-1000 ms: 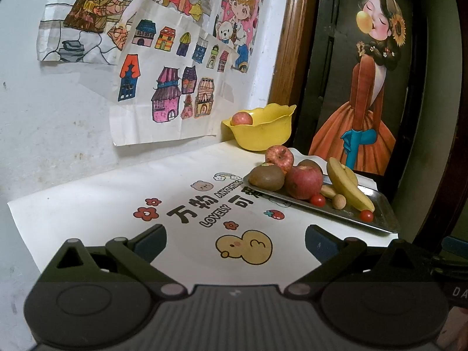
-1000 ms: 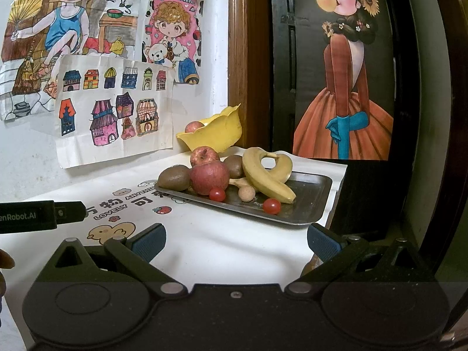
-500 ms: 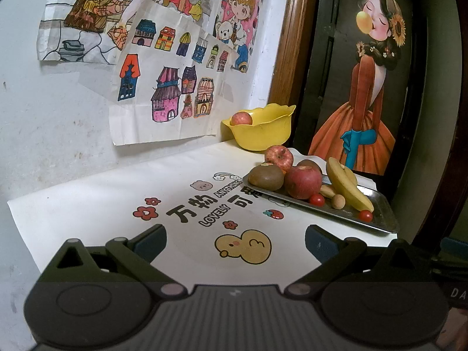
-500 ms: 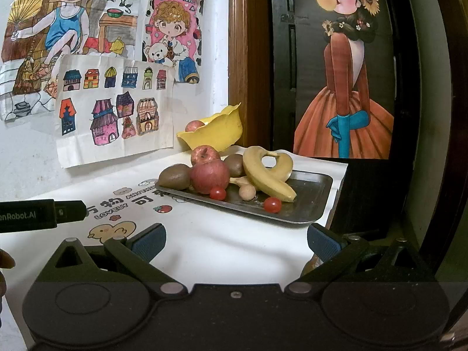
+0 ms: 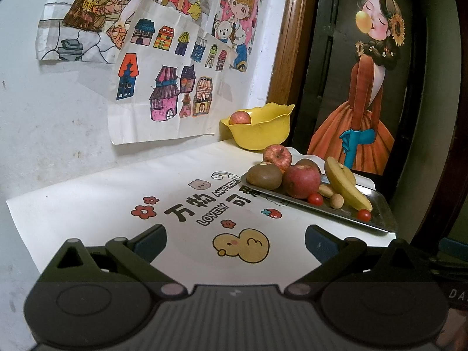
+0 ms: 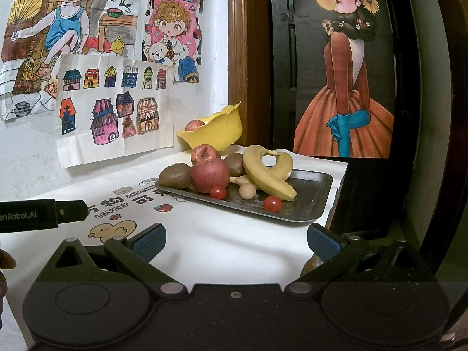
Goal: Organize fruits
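A scalloped yellow plastic bowl point(image 6: 215, 132) at the wall holds one red apple point(image 6: 194, 125). The flat metal tray point(image 6: 304, 201) in front carries apples, kiwis, bananas, cherry tomatoes. Both grippers — left point(image 5: 235, 241), right point(image 6: 235, 241) — hover spread wide, empty.

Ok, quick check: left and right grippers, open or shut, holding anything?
Left gripper: open, holding nothing, above the printed mat.
Right gripper: open, holding nothing, short of the tray.
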`<state>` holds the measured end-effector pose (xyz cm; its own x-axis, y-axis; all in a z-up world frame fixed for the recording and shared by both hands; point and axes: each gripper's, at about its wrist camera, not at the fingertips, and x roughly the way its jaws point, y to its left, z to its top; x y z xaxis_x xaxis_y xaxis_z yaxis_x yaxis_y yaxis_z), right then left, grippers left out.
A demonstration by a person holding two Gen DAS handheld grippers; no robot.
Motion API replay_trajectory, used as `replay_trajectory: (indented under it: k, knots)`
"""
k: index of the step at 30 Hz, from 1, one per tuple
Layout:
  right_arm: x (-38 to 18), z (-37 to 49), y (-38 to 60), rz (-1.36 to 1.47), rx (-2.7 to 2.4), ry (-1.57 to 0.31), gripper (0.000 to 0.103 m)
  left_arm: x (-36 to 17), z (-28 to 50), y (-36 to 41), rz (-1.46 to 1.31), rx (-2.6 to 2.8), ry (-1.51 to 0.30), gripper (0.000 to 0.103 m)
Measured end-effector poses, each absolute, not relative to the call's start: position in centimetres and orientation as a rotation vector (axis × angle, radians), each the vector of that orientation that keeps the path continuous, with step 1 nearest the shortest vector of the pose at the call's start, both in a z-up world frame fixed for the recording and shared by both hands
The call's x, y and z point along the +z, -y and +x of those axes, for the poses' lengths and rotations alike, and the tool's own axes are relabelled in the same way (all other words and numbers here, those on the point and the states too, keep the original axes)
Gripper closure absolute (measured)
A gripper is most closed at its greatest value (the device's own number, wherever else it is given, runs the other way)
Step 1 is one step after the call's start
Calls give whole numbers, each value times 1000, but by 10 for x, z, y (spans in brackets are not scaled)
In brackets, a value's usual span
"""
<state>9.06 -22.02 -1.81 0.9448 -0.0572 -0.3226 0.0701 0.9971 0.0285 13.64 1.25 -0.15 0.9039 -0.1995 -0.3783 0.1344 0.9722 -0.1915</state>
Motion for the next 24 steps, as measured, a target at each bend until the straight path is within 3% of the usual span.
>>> replay_trajectory:
  k: [24]
  knots:
    - [-18,91,219,43,-67,-331,1,0,135,-3,-137,-170,-424,0]
